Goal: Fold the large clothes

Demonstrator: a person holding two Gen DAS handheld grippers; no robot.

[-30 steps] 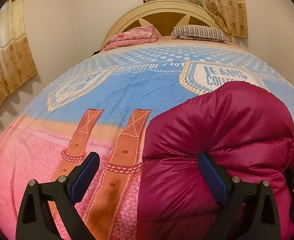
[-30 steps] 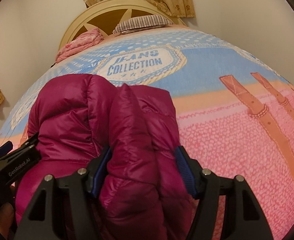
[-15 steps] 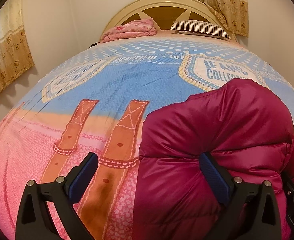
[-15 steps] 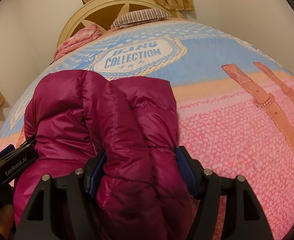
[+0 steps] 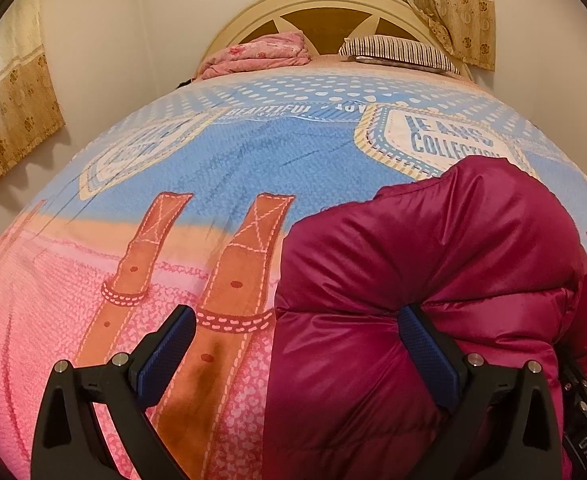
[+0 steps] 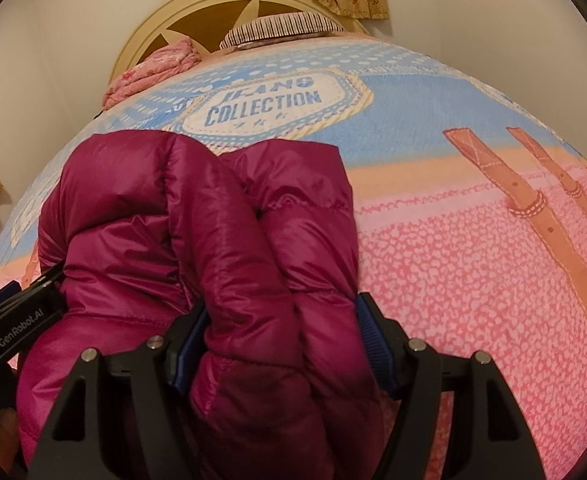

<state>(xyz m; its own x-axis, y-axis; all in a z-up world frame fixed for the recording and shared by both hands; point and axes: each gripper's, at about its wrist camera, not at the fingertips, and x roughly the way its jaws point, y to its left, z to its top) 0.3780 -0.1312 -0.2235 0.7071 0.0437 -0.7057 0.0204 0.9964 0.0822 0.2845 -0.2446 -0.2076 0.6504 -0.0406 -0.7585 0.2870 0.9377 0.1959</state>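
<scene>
puffy magenta jacket (image 6: 197, 240) bunched on bed (image 6: 473, 280), lower left of right view. right gripper (image 6: 281, 344) pinching thick fold of it. left gripper (image 5: 293, 356) spread wide, far pad dug into jacket, near pad over bedspread. step: mid-fold, bundle gathered. next: lay fold flat, release.

The magenta puffer jacket (image 6: 221, 240) is glossy, slick quilted cloth; the bedspread (image 5: 173, 184) is matt printed fabric with a pebbly weave.

Magenta puffer jacket (image 6: 197, 240); pink-and-blue bedspread (image 5: 173, 184) with printed brown straps; striped pillow (image 5: 397, 50)
</scene>
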